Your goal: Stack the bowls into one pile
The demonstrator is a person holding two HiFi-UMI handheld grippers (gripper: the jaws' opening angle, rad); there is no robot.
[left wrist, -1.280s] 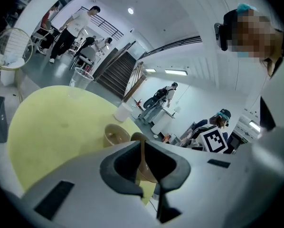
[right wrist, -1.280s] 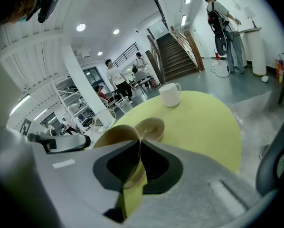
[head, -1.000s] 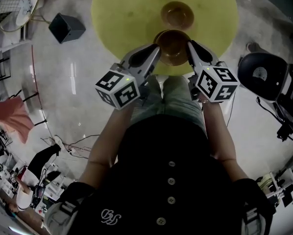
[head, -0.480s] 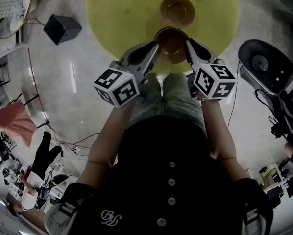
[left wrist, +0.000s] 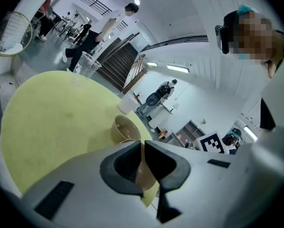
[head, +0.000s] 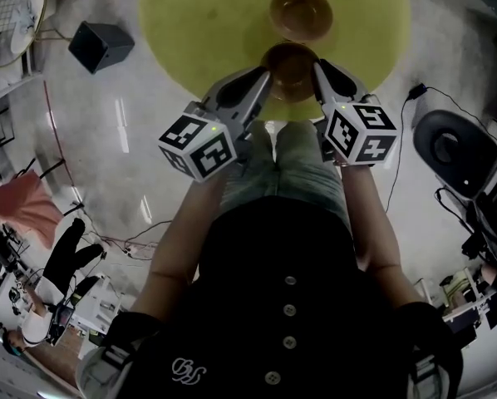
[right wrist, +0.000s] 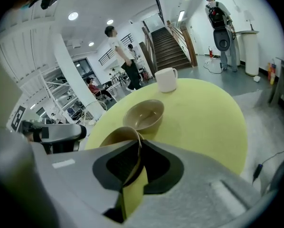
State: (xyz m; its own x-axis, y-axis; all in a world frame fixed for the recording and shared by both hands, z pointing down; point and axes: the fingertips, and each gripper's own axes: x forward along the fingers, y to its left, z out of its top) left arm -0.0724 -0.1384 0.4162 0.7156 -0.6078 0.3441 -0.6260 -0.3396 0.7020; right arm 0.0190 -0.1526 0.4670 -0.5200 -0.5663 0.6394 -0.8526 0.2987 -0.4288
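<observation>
Two brown bowls are on the round yellow table point(head: 199, 23). The far bowl point(head: 301, 12) stands alone, also seen as the open bowl point(left wrist: 125, 128) and bowl point(right wrist: 144, 115). The near bowl point(head: 289, 61) sits at the table's near edge between both grippers. My left gripper point(head: 266, 78) is shut on its left rim, the bowl wall point(left wrist: 145, 175) showing between the jaws of the left gripper point(left wrist: 143, 144). My right gripper point(head: 317, 68) is shut on the right rim; the thin rim point(right wrist: 124, 135) runs into the right gripper point(right wrist: 139, 145). Whether the near bowl touches the table I cannot tell.
A white mug point(right wrist: 166, 79) stands on the table beyond the far bowl. A black office chair point(head: 452, 144) is on the floor at the right, a dark box point(head: 100, 46) at the left. People walk in the background by the stairs.
Both grippers keep their hold on the near bowl and have edged it slightly farther over the table toward the far bowl. The head view has shifted a little.
</observation>
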